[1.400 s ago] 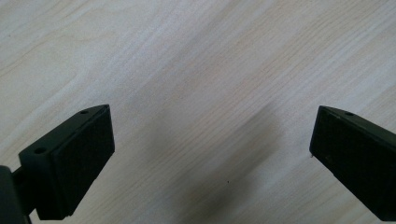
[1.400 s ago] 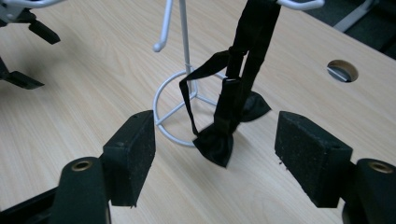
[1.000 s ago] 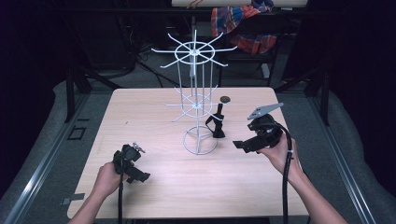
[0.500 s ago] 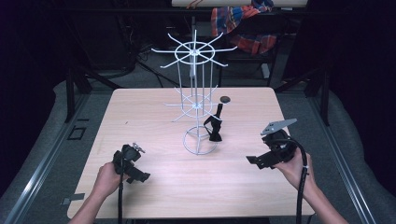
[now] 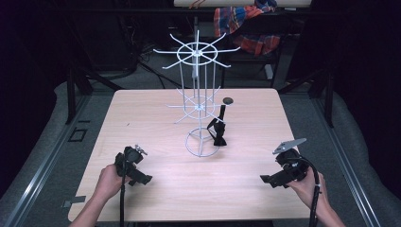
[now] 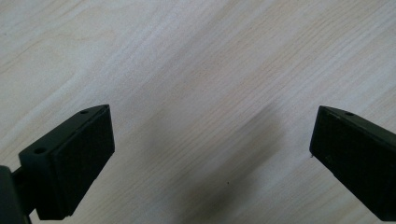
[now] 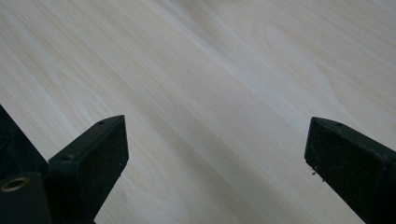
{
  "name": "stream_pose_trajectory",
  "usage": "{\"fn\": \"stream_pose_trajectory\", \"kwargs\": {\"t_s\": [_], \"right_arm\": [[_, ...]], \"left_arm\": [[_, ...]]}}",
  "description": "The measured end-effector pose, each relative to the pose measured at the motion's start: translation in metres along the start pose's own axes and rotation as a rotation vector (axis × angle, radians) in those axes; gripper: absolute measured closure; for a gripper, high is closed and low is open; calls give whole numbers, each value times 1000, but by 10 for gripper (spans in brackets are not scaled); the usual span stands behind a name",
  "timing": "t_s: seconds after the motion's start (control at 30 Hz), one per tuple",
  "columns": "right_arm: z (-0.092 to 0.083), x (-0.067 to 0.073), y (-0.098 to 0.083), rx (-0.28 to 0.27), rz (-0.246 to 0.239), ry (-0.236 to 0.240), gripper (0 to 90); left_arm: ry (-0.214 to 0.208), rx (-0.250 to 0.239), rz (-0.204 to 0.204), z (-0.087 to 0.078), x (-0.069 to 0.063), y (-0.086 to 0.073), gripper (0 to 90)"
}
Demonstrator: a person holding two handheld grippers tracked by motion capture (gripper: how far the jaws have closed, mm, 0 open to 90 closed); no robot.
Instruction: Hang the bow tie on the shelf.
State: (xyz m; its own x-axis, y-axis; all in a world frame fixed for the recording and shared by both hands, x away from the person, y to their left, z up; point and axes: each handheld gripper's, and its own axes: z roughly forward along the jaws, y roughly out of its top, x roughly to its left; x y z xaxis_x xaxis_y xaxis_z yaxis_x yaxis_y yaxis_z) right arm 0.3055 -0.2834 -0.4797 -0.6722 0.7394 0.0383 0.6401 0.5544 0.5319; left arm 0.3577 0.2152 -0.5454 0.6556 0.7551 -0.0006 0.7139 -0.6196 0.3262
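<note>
Both tongs hover low over the bench (image 5: 156, 118), jaws spread and empty: left tongs (image 5: 142, 178) at 7 o'clock, right tongs (image 5: 269, 180) at 5. The white wire rack (image 5: 198, 101) stands near centre (a dark object (image 5: 218, 128), possibly a clip, touches its base).

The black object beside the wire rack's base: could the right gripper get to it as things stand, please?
Probably yes. The right gripper is open and holds nothing, and bare table lies between it and the black object. The wire rack stands on the object's far side, not between them.
</note>
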Motion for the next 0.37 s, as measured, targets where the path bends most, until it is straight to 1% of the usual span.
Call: {"fn": "stream_pose_trajectory", "kwargs": {"t_s": [0.13,0.17,0.23,0.27,0.3,0.37], "right_arm": [[10,-3,-8,52,16,-10,64],[11,-4,-8,56,17,-3,67],[13,-5,-9,65,25,-4,73],[15,-5,-10,66,21,-3,79],[16,-5,-10,81,16,-12,79],[18,-5,-10,88,17,-5,90]], "left_arm": [[-2,2,10,0,0,0,0],[-1,2,10,0,0,0,0],[-1,2,11,0,0,0,0],[1,1,11,-1,0,0,0],[1,2,12,-1,0,0,0],[2,2,12,-1,0,0,0]]}}
